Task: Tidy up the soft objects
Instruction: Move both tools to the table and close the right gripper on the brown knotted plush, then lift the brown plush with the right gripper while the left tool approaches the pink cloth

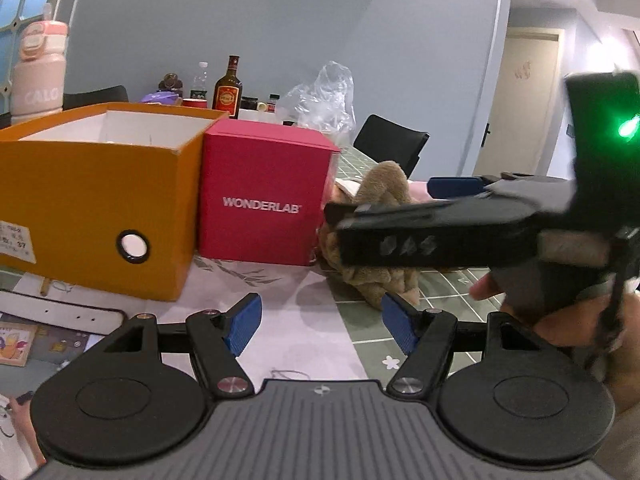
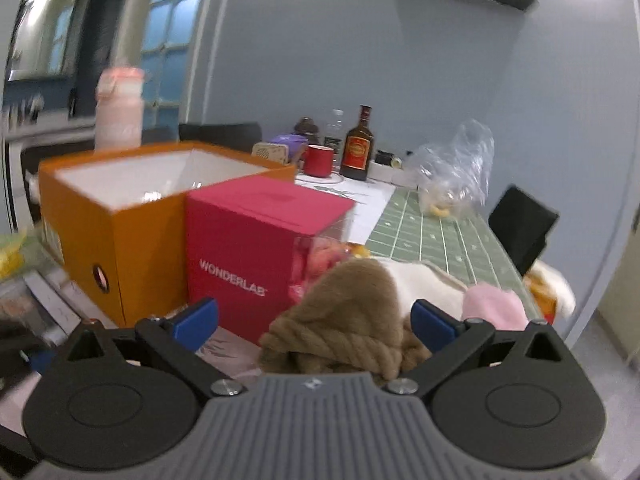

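A brown plush toy (image 2: 348,312) lies on the table just right of the red WONDERLAB box (image 2: 240,248). My right gripper (image 2: 316,322) is open and straddles the toy; the left pad stands clear of it. In the left wrist view that gripper's near finger (image 1: 420,236) reaches in from the right, rolled on its side, across the brown plush toy (image 1: 386,184). My left gripper (image 1: 322,326) is open and holds nothing, low over the table in front of the red box (image 1: 260,200). An open orange box (image 1: 92,200) with a white inside stands left of it. A pink plush (image 2: 496,304) and a white one (image 2: 424,284) lie behind the brown toy.
A brown liquor bottle (image 2: 358,148), a red mug (image 2: 319,160) and a clear plastic bag (image 2: 456,172) stand at the table's far end. A pink water bottle (image 1: 38,72) rises behind the orange box. A white belt (image 1: 60,312) and papers lie at the left. A black chair (image 1: 390,140) is beyond the table.
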The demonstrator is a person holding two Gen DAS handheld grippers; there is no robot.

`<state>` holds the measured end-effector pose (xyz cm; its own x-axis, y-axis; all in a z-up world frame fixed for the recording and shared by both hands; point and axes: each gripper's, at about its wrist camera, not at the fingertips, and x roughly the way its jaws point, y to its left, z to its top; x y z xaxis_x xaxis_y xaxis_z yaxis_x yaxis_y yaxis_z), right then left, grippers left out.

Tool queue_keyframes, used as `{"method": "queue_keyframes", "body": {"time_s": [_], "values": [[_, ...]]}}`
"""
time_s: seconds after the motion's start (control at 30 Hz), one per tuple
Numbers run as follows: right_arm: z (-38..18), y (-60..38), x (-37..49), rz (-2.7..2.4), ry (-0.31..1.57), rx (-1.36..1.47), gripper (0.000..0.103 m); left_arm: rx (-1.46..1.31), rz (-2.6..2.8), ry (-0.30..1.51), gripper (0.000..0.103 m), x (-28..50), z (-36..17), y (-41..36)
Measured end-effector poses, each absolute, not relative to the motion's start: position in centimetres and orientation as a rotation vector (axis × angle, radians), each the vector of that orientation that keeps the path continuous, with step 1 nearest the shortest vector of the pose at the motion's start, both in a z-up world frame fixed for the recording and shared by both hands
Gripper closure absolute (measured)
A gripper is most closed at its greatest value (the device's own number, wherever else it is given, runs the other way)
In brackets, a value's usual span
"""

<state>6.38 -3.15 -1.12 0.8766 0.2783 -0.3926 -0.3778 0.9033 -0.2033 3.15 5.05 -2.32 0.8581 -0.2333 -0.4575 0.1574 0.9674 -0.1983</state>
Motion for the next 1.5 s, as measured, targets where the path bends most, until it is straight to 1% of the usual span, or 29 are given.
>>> {"method": "queue_keyframes", "body": {"time_s": [0.07, 0.13, 0.2, 0.27, 0.3, 0.33, 0.37, 0.43, 0.47, 0.5, 0.53, 0.57, 0.63, 0.67, 0.73, 0.77, 0.8, 0.83, 0.87, 0.97, 1.07, 1.27, 1.37, 1.5], "values": [[-1.7, -2.5, 7.1, 0.31, 0.405, -0.302, 0.003, -0.168, -0.213, 0.501, 0.022, 3.0, -2.4, 5.5], [-2.4, -2.2, 7.7, 0.294, 0.439, -0.308, 0.007, -0.183, -0.227, 0.501, 0.022, 2.9, -2.6, 6.0], [-2.9, -1.8, 7.9, 0.251, 0.441, -0.332, 0.023, -0.196, -0.232, 0.506, 0.022, 3.0, -2.8, 6.3], [-3.0, -1.6, 7.8, 0.224, 0.435, -0.356, 0.031, -0.201, -0.225, 0.505, 0.022, 3.2, -2.8, 6.4], [-2.9, -1.7, 7.7, 0.225, 0.434, -0.347, 0.039, -0.201, -0.225, 0.501, 0.022, 3.2, -2.8, 6.4], [-2.7, -2.0, 7.5, 0.217, 0.433, -0.33, 0.043, -0.199, -0.227, 0.498, 0.022, 3.1, -2.7, 6.5], [-2.4, -2.4, 7.1, 0.207, 0.435, -0.308, 0.05, -0.197, -0.228, 0.496, 0.022, 3.1, -2.7, 6.5], [-1.6, -3.3, 5.9, 0.194, 0.426, -0.245, 0.056, -0.202, -0.228, 0.496, 0.022, 3.0, -2.7, 6.5], [-1.2, -3.9, 5.1, 0.188, 0.417, -0.203, 0.076, -0.202, -0.228, 0.499, 0.022, 3.0, -2.6, 6.5], [-0.8, -4.5, 4.2, 0.172, 0.407, -0.157, 0.085, -0.199, -0.228, 0.502, 0.022, 3.0, -2.6, 6.4], [-0.4, -5.0, 3.4, 0.157, 0.397, -0.114, 0.09, -0.194, -0.227, 0.503, 0.022, 2.9, -2.6, 6.3], [-0.2, -5.5, 2.4, 0.149, 0.388, -0.074, 0.098, -0.188, -0.226, 0.5, 0.022, 2.8, -2.5, 6.1], [0.0, -6.2, 0.7, 0.15, 0.393, -0.028, 0.098, -0.17, -0.222, 0.494, 0.022, 2.7, -2.3, 5.8], [0.0, -6.3, 0.2, 0.17, 0.41, -0.028, 0.098, -0.157, -0.221, 0.492, 0.022, 2.5, -2.3, 5.5], [0.1, -6.5, -0.6, 0.204, 0.421, -0.029, 0.093, -0.141, -0.222, 0.492, 0.022, 2.4, -2.3, 5.1], [0.1, -6.8, -1.0, 0.212, 0.412, -0.017, 0.075, -0.138, -0.223, 0.492, 0.022, 2.3, -2.3, 5.0], [0.1, -7.2, -1.5, 0.22, 0.401, 0.005, 0.039, -0.135, -0.228, 0.49, 0.022, 2.1, -2.3, 4.8], [0.2, -7.7, -1.8, 0.221, 0.385, 0.034, 0.022, -0.129, -0.232, 0.486, 0.022, 1.9, -2.4, 4.8], [0.2, -8.2, -2.2, 0.223, 0.361, 0.064, 0.003, -0.122, -0.231, 0.478, 0.022, 1.6, -2.4, 4.7], [0.0, -9.5, -2.0, 0.221, 0.349, 0.176, 0.003, -0.104, -0.217, 0.439, 0.022, 0.7, -2.6, 4.7], [-1.4, -9.6, -0.1, 0.161, 0.415, 0.297, 0.003, -0.115, -0.228, 0.421, 0.022, 0.1, -2.8, 5.0], [-4.2, -7.8, 4.3, 0.081, 0.554, 0.449, 0.003, -0.119, -0.264, 0.41, 0.022, -0.3, -3.2, 5.6], [-4.6, -6.2, 5.6, 0.082, 0.59, 0.433, 0.003, -0.112, -0.242, 0.415, 0.022, -0.3, -3.3, 5.8], [-5.2, -2.7, 6.7, 0.002, 0.614, 0.184, 0.003, -0.108, -0.231, 0.399, 0.022, -0.7, -3.3, 6.1]]}}
